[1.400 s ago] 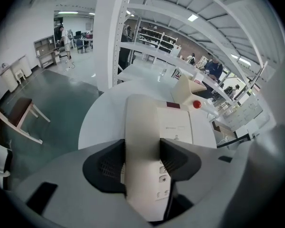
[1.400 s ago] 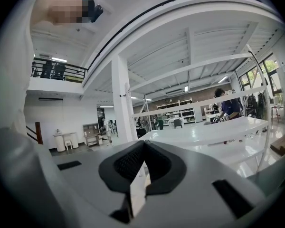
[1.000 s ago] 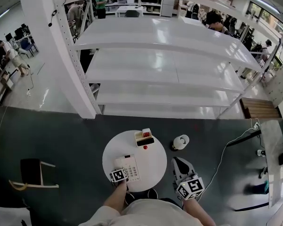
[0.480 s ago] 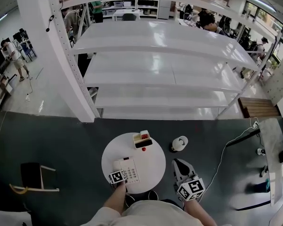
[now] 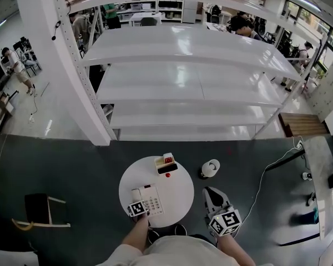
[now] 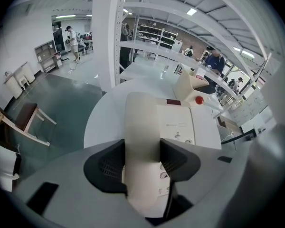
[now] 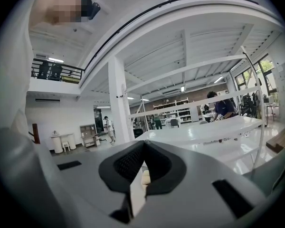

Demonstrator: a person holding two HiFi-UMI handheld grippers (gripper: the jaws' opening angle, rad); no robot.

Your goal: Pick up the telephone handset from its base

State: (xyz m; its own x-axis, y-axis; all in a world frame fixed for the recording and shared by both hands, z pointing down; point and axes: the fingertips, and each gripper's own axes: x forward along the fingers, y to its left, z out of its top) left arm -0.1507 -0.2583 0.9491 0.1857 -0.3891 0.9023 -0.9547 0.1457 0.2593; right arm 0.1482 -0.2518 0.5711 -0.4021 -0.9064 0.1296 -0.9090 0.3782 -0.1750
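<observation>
Down on the round white table (image 6: 104,122), the smooth cream handset (image 6: 142,127) lies along its boxy base (image 6: 180,122), clamped between the left gripper's (image 6: 142,146) grooved black pads (image 6: 107,167). A star key shows beside it. Right of the table, the right gripper (image 7: 143,145) is closed, empty.

An open lab hall — tall white shelving (image 5: 183,54), people (image 5: 250,27) at desks behind, grey floor (image 5: 55,165).
</observation>
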